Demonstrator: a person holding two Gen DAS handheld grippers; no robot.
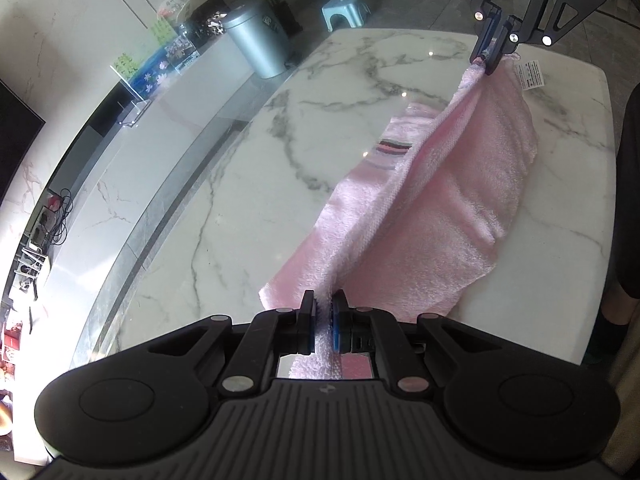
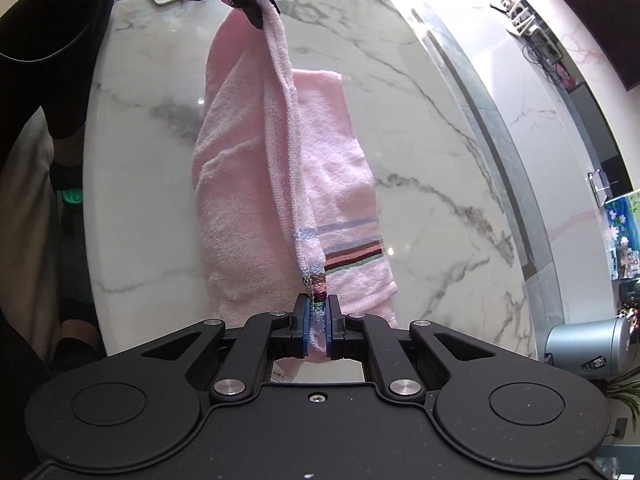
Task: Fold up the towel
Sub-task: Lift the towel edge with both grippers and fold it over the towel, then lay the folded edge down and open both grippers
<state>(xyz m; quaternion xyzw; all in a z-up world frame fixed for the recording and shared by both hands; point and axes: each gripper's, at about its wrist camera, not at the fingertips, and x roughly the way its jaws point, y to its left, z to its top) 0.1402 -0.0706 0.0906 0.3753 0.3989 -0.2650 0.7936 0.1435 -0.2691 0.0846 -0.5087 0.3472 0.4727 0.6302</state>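
Note:
A pink towel with a striped band hangs between my two grippers above the white marble table, its lower part draped on the tabletop. My left gripper is shut on one end of the lifted edge. My right gripper is shut on the striped end of that edge. In the left wrist view the right gripper pinches the far end beside a white care label. In the right wrist view the left gripper holds the far end, and the towel sags below the taut edge.
A grey metal bin and a small blue stool stand on the floor beyond the table. A low white cabinet runs along the left. A person's dark-clothed leg is at the table's near side.

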